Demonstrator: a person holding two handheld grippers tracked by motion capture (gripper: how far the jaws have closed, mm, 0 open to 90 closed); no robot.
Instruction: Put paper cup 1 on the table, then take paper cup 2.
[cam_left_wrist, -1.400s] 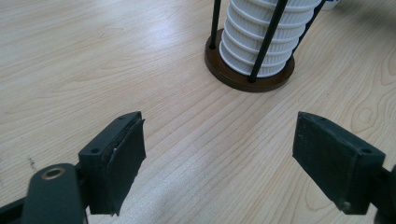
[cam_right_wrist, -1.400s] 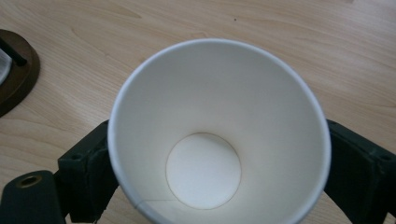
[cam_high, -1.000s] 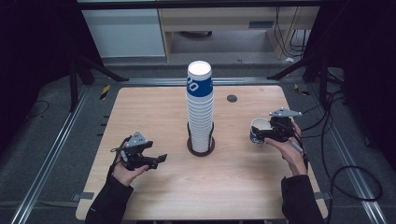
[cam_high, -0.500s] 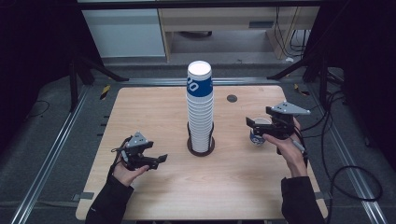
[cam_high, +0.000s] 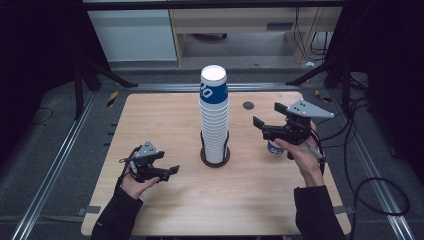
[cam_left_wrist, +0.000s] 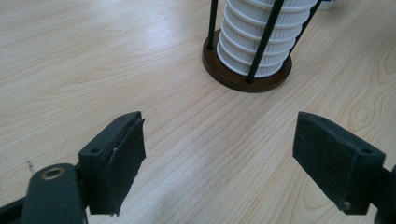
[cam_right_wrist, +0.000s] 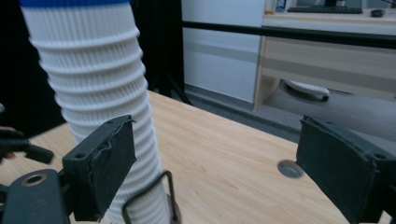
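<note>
A tall stack of white ribbed paper cups (cam_high: 214, 117) stands upright in the middle of the light wooden table (cam_high: 165, 115). The top cup has a blue band with white marks on it. The stack sits in a round dark brown holder (cam_high: 215, 156) with thin black rods going up its sides. In the left gripper view the holder's base (cam_left_wrist: 247, 77) and the bottom cups (cam_left_wrist: 261, 39) show close up, with the black rods in front of them.

To the right of the stack, a single small paper cup, white with blue on it, (cam_high: 274, 147) sits on the table. It is partly hidden behind the person's right hand (cam_high: 302, 157).

The right gripper (cam_high: 270, 120) is held up above the table, right of the stack, and points toward it. Its two black jaws are wide apart with nothing between them. In the right gripper view the stack (cam_right_wrist: 100, 98) rises just behind the left jaw.

The left gripper (cam_high: 167, 170) is low over the table, to the left of the holder and in front of it, in the person's left hand (cam_high: 134, 182). Its jaws are spread wide too, and bare wood (cam_left_wrist: 215, 149) lies between them.

A small dark round hole (cam_high: 248, 105) is in the table top, behind the right gripper.
</note>
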